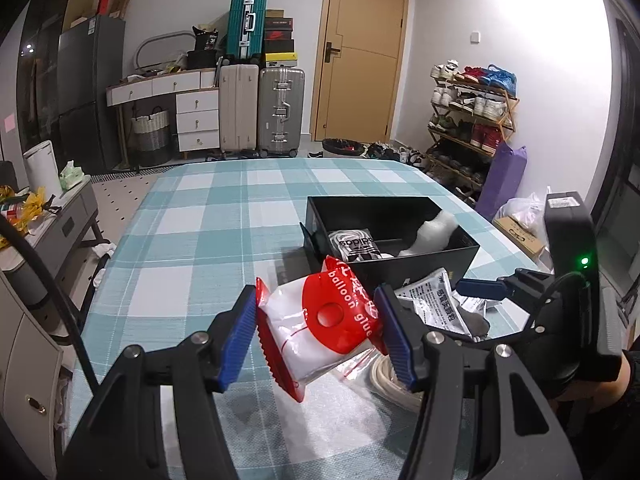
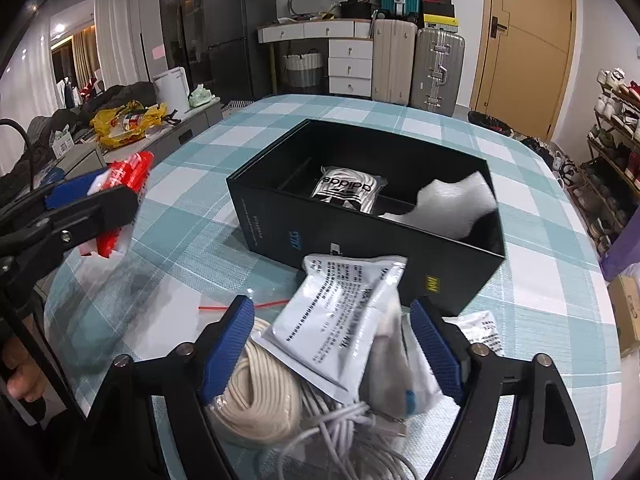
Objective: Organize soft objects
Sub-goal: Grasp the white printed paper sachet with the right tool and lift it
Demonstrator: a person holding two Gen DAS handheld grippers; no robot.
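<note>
Cable coil [image 2: 260, 396] clearest from right wrist.

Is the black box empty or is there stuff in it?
Not empty. The open black box holds a striped adidas packet and a white foam piece.

The red-and-white packet [image 1: 320, 328], seen by the left wrist camera in front of the black box [image 1: 460, 258], reads "balloon glue" in white letters on its red band. Inside the box, a black-and-white pouch [image 2: 347, 192] carries the brand "adidas", upside down in both views. The white sachet [image 2: 340, 320] just before the box bears dense black print too small to read.
</note>
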